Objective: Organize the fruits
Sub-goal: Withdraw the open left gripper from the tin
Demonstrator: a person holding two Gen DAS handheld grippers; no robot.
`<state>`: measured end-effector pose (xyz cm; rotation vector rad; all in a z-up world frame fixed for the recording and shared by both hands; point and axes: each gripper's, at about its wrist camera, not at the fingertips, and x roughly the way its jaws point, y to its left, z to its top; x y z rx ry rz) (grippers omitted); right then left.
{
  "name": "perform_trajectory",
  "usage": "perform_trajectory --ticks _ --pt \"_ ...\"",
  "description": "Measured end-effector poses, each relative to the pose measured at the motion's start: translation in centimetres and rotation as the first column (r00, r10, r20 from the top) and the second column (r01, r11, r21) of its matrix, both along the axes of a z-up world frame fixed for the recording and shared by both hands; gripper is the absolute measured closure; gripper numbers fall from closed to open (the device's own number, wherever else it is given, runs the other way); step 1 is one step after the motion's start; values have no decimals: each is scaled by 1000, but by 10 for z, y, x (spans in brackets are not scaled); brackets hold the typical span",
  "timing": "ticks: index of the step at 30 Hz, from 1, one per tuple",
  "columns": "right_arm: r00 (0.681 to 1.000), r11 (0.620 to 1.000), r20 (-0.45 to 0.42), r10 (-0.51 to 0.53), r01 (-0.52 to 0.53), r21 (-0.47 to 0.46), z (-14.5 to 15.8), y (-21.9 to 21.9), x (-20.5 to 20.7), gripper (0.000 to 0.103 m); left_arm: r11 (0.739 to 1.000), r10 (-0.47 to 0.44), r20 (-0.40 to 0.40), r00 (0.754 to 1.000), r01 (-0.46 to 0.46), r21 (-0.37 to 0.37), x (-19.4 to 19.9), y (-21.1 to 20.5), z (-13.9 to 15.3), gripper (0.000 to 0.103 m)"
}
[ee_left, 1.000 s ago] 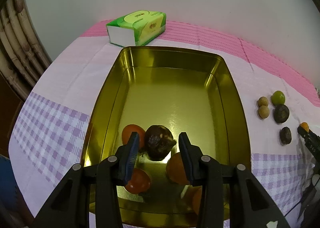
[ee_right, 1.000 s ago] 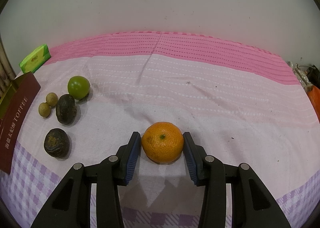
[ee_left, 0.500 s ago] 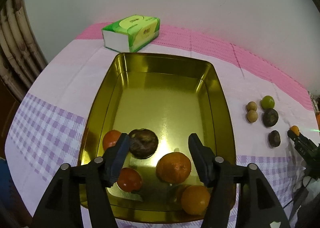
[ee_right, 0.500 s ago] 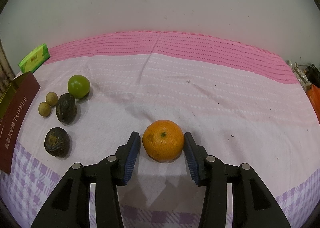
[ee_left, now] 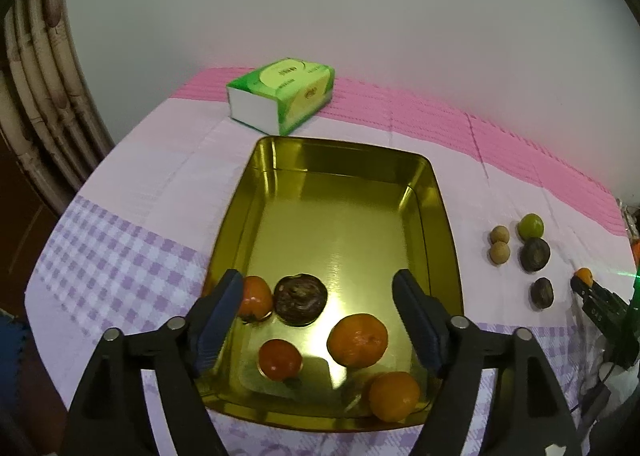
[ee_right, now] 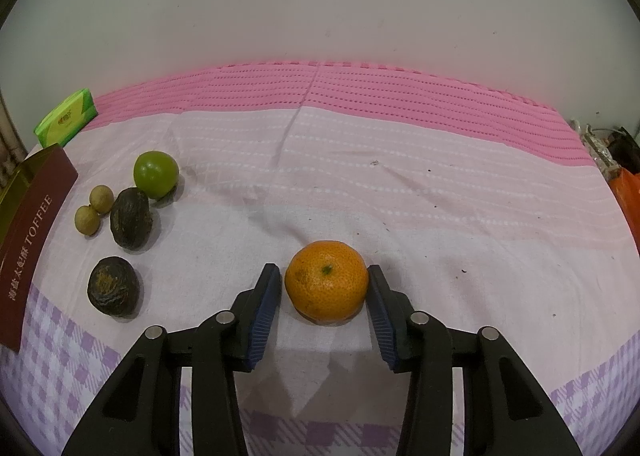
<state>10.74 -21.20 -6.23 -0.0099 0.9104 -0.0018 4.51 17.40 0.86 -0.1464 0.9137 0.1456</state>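
Noting both tools, left then right. Left gripper [ee_left: 318, 284]: pitched steeply down over the near end of the gold tin [ee_left: 438, 196], jaws spread and opening, nothing pinched. A dark wrinkled fruit [ee_left: 300, 298] lies on the tin floor below the gap, nearer the left jaw, touched by neither pad. A reddish fruit [ee_left: 254, 300] sits partly behind the left jaw tip; three more orange-red fruits lie nearer the camera than the tips. Judgement: this drop looks complete, so the hand should lift clear straight up with the jaws wide, to avoid nudging the round fruits into a roll. Right gripper [ee_right: 324, 274]: also pitched steeply down, jaws level with each other, closing about the mandarin [ee_right: 327, 282], which sits on the table cloth [ee_right: 440, 216] squarely between them. The right pad looks to be at the skin; a thin strip of cloth shows between the left pad and the fruit, so I do not count it as gripped yet. Judgement: close until both pads bear at the widest girth, with gentle pressure since the peel will give, and only then lift; pinching low or off-centre would let it squirt out forward. Waiting well to the left of these jaws, beside the tin's red wall: a green fruit [ee_right: 156, 174], two small tan fruits [ee_right: 94, 208], and two dark fruits [ee_right: 131, 218]. Carry path to the tin should pass above them.
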Motion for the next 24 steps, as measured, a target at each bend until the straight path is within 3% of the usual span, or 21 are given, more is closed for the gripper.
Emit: perform_trajectory --ticks 3,8,16,24 --pt "1000 1000 -2 0 0 0 0 0 0 63 1000 7 7 1000 -7 10 -5 4 3 26" --pt "1000 1000 -5 -2 2 1 0 -1 0 64 999 23 26 999 -23 28 -13 9 10 14" --pt "1000 999 7 24 -24 -28 11 9 -6 64 998 62 7 998 -62 8 -20 20 10 14" --pt "995 996 29 92 -92 8 35 34 -21 64 994 109 26 994 -109 -22 -32 35 19 11"
